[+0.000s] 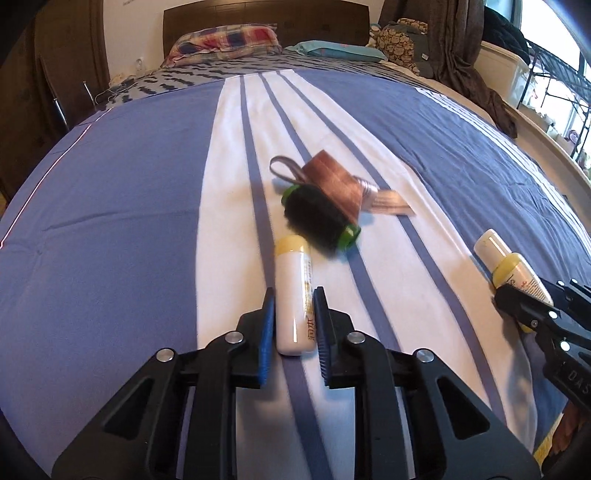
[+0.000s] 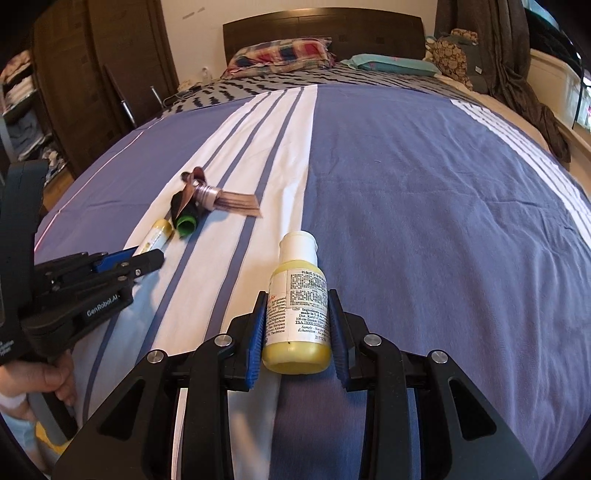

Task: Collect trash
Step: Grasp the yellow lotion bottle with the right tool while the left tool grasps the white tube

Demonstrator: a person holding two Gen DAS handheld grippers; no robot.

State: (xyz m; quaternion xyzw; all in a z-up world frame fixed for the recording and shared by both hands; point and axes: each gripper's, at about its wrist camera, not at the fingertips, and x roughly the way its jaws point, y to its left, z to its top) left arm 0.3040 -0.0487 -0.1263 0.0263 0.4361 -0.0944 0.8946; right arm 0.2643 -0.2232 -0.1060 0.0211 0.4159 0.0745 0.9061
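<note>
My left gripper has its jaws around the white tube, my right gripper around the yellow lotion bottle, both lying near the bed's foot edge. I judge this the grasping step; next, lift both clear, leaving the black roller beyond.

striped bedspread, plaid pillow (by dark headboard).

left wrist: I look low along my fingers up the bed toward the headboard, close | right wrist: same heading, just beside | shared: white stripes, brown tassel, pillows
</note>
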